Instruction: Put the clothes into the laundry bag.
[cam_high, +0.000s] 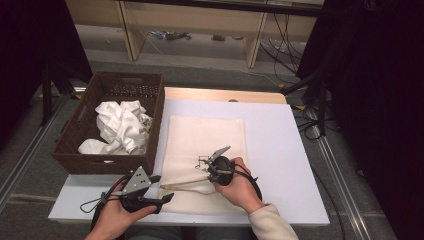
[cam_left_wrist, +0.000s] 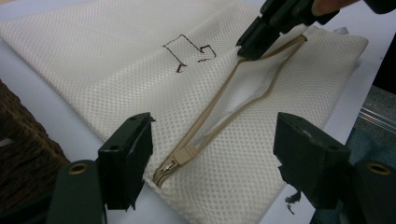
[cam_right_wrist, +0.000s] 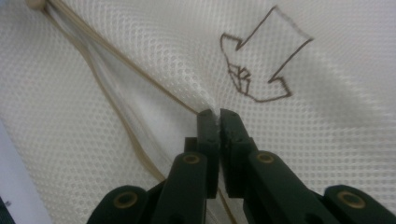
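Near the table's (cam_high: 280, 150) front edge, left hand-held gripper (cam_high: 161, 189) gapes; right hand-held gripper (cam_right_wrist: 218, 116) pinches the mesh bag (cam_high: 200, 135) beside its zipper (cam_left_wrist: 219, 112), which runs along that edge.

We count one mesh laundry bag (cam_high: 205, 150) at the counter's (cam_high: 280, 150) centre, bearing one zipper (cam_left_wrist: 224, 109) and one drawn arrow (cam_right_wrist: 261, 70). One wicker basket (cam_high: 75, 145) sits at nine o'clock, holding one white cloth bundle (cam_high: 120, 127). Two grippers: left (cam_high: 162, 187), right (cam_high: 207, 176).

Cream mesh bag (cam_high: 200, 145), matt, dimpled weave; tan zip tape (cam_left_wrist: 219, 112) smooth; brown wicker basket (cam_high: 150, 125) at nine o'clock, rough; white cloth (cam_high: 120, 127) crumpled inside.
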